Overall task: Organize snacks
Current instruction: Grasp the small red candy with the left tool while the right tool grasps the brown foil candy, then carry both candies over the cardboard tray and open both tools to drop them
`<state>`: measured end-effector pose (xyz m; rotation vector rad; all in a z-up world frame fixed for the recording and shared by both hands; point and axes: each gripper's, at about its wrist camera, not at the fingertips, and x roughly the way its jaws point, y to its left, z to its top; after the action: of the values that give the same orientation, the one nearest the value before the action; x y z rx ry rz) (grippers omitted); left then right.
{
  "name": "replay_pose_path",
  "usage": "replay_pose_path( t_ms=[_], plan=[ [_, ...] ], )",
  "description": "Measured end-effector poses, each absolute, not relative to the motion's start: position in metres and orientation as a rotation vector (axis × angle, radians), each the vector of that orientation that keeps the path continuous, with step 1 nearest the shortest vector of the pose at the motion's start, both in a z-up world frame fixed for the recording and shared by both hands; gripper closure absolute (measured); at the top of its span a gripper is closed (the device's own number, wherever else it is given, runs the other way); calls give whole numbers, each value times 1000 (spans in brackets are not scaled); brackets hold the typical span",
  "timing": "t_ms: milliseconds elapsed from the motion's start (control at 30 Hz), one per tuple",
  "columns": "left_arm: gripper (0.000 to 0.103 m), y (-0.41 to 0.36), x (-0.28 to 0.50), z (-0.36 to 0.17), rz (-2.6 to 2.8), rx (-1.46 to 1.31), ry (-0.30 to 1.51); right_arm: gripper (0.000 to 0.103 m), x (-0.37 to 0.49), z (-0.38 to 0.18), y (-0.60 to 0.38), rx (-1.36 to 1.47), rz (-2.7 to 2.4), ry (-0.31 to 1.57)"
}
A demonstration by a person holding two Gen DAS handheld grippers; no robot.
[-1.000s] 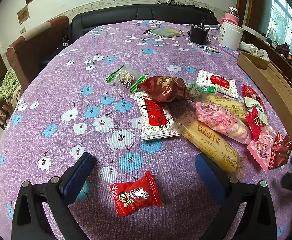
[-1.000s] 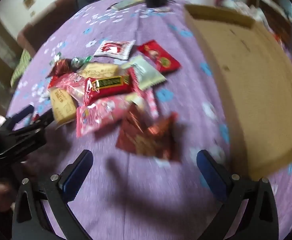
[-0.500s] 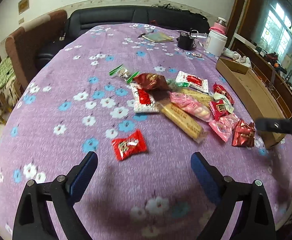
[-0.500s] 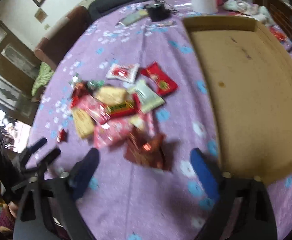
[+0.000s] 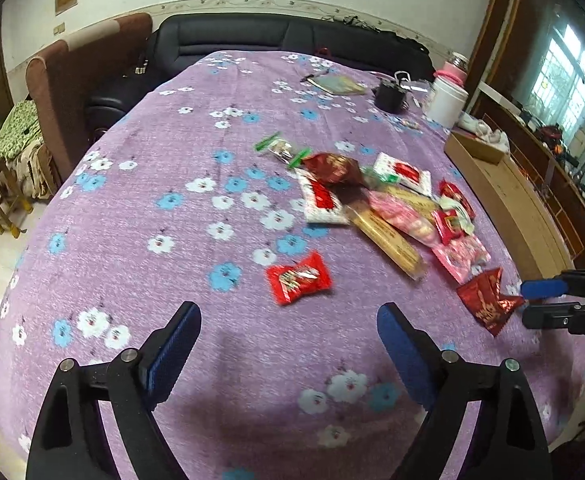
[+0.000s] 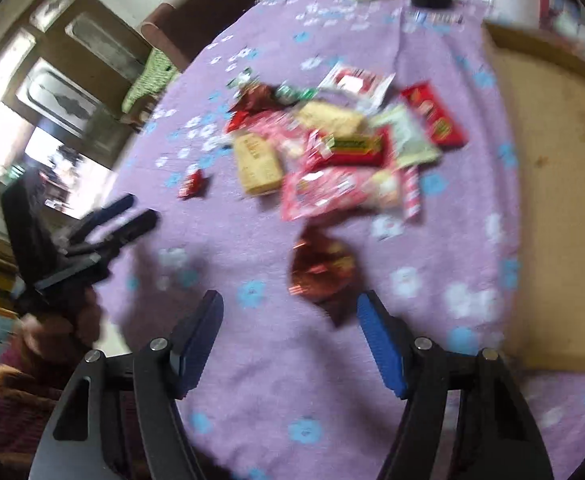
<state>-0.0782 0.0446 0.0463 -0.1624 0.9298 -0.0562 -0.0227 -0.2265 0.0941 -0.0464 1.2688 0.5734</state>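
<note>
Purple floral tablecloth (image 5: 140, 200) covers the table. At its far end: 1 white lidded canister (image 5: 447, 98), 1 black cup (image 5: 388, 95), 1 booklet (image 5: 338, 84). Black sofa (image 5: 252, 42) and brown armchair (image 5: 76, 76) stand beyond.

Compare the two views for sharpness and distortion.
Left wrist view: mostly sharp, fisheye bulges the purple flowered tablecloth; red candy wrapper slightly smeared. Right wrist view: motion blur throughout, the crumpled dark red foil packet and cardboard tray soft-edged.
</note>
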Motion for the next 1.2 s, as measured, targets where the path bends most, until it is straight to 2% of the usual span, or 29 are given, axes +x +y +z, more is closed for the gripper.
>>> replay_pose_path(
  t_ms=[333, 400, 433, 533, 600, 667, 767, 833, 900, 933, 967, 1200],
  plan=[
    [11, 63, -57, 41, -126, -199, 990, 34, -10, 81, -224, -39, 498, 1239],
    [11, 56, -53, 40, -147, -191, 995, 36, -7, 77, -224, -25, 477, 1242],
    [11, 52, -51, 40, -153, -179, 993, 42, -7, 76, -224, -23, 473, 1249],
    [26, 37, -40, 35, -171, -89, 999, 45, -7, 71, -219, -51, 438, 1253],
    [45, 32, -32, 28, -179, -51, 1026, 47, -8, 69, -218, -47, 432, 1257],
    [49, 30, -25, 22, -183, -40, 1052, 53, -8, 68, -218, -37, 426, 1256],
    [50, 27, -22, 16, -166, 7, 1046, 55, -7, 66, -217, -40, 409, 1268],
    [57, 21, -22, 14, -150, 75, 1031, 55, -7, 64, -218, -30, 403, 1272],
    [71, 20, -23, 15, -148, 69, 1015, 55, -6, 59, -219, 1, 404, 1291],
    [74, 20, -23, 15, -140, 63, 1012, 62, -7, 58, -219, 12, 407, 1290],
    [82, 20, -24, 15, -130, 57, 1009, 64, -8, 58, -218, 10, 405, 1283],
    [82, 24, -39, 20, -177, -84, 1014, 70, -15, 66, -225, 85, 428, 1263]
  ],
)
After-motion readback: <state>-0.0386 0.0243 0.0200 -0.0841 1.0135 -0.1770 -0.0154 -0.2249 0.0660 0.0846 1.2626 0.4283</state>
